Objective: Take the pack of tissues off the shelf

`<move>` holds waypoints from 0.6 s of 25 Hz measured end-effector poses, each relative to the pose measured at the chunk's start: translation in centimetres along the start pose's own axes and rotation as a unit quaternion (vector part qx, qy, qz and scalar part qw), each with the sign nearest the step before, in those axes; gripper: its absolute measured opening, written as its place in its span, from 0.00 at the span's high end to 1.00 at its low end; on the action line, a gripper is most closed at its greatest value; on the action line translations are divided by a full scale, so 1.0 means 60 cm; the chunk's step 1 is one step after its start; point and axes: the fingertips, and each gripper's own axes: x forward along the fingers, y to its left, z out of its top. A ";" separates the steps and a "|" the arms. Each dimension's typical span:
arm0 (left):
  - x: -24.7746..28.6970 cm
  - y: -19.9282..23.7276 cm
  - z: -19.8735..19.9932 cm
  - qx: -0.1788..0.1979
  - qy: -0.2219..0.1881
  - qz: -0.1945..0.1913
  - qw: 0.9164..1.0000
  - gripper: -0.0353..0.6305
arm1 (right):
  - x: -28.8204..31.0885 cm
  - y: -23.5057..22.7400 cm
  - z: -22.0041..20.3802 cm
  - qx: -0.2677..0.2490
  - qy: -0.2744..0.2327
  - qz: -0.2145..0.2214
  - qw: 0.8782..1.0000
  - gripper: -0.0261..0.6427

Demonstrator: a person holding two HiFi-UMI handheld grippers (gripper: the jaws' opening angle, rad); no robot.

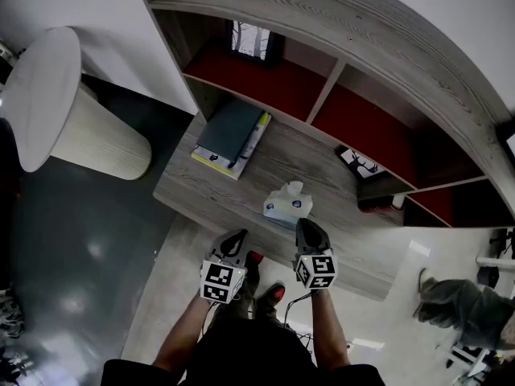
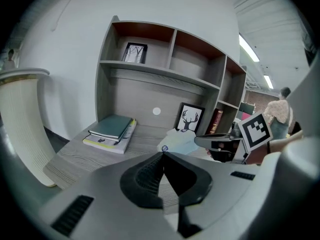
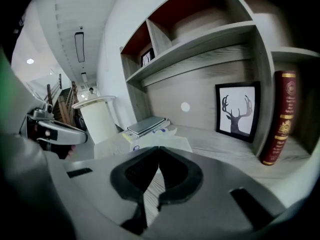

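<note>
Grey wood-grain shelf ledge [image 1: 201, 187] is where the pack of tissues [image 1: 286, 202] is found, just ahead of the right claw [image 1: 307, 230], judged the nearer; the left claw [image 1: 235, 241] is set off leftward. Both are closed on nothing.

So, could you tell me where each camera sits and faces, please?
Head view: on the person's head, steeply down at the shelf; forearms, left gripper, right gripper show.
Left gripper view: on that gripper, toward the shelf; shut jaws show.
Right gripper view: on that gripper, toward the shelf; shut jaws show.
Shared: pack of tissues.
</note>
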 end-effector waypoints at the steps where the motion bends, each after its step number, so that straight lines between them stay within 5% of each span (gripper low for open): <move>1: 0.002 -0.001 -0.002 -0.001 0.003 -0.002 1.000 0.94 | 0.002 -0.001 -0.006 0.002 0.003 -0.002 1.000 0.92; 15: 0.006 0.001 -0.015 -0.005 0.013 -0.011 1.000 0.94 | 0.008 -0.010 -0.048 0.017 0.023 -0.020 0.999 0.92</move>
